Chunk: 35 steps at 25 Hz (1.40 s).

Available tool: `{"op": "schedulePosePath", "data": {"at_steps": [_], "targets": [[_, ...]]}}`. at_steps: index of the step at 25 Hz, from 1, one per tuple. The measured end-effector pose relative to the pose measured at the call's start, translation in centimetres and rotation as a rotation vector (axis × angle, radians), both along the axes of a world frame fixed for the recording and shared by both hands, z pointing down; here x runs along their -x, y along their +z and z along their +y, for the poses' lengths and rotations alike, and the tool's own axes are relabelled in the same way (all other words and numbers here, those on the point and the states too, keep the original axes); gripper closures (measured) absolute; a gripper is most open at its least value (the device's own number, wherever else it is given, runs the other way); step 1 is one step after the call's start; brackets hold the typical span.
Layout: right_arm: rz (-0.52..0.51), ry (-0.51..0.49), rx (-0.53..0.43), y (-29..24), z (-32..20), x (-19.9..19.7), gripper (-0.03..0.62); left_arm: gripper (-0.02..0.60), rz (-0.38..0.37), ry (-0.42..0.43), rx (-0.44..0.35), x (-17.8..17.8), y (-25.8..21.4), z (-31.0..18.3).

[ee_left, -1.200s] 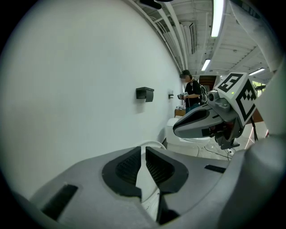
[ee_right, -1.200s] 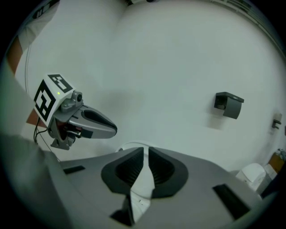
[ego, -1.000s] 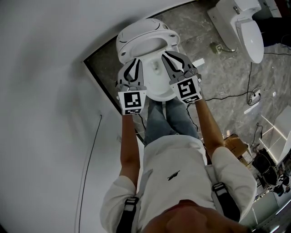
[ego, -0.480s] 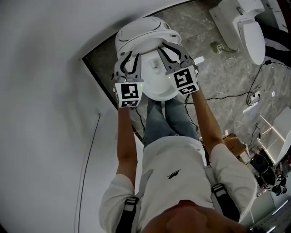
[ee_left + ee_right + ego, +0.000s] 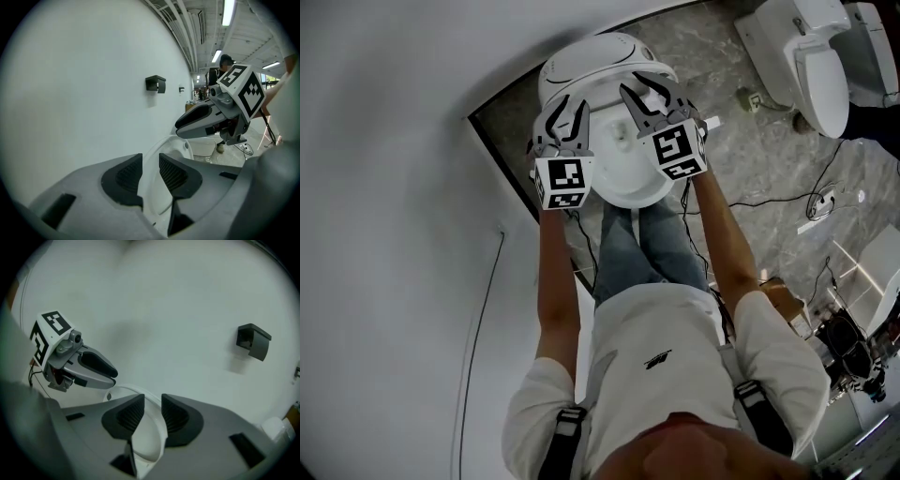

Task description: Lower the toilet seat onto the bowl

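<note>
Both tongs, left gripper [image 5: 565,108] and right gripper [image 5: 644,91], just opened half-wide, loosely astride the raised toilet seat [image 5: 600,58]. It looks stiff and slick, so pinch its rim at ten and two o'clock.

Two toilets: the near toilet [image 5: 600,58] and the far toilet [image 5: 811,70]. Two tools: the left tool [image 5: 565,112] and the right tool [image 5: 645,94]. Their jaws have just been opening, with the toilet seat [image 5: 151,187] rim between each pair. One person [image 5: 656,347]. One black wall box [image 5: 253,341].

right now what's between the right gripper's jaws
The rim of the white toilet seat, in the right gripper view; the right gripper has just been opening its jaws.
</note>
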State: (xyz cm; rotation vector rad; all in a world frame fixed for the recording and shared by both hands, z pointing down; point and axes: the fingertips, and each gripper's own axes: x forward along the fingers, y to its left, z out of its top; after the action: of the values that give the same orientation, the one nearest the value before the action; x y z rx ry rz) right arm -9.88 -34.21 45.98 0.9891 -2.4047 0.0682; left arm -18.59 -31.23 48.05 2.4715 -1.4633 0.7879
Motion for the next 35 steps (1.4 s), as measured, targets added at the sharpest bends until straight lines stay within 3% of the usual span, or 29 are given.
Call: {"op": "schedulePosePath", "data": {"at_steps": [16,27,35], "targets": [[0.125,-0.043,-0.036,2.7,-1.1,0.8,0.447,0.437,-0.01,0.0,0.017,-0.1,1.3,-1.6],[0.145,-0.018,-0.054,2.8,-1.7,0.5,0.447,0.437,-0.022,0.0,0.025,-0.1,1.5,-1.3],[0.177,-0.031,-0.068,2.4,0.5,0.2,0.497,0.437,-0.038,0.002,0.025,0.2,2.2,0.5]]}}
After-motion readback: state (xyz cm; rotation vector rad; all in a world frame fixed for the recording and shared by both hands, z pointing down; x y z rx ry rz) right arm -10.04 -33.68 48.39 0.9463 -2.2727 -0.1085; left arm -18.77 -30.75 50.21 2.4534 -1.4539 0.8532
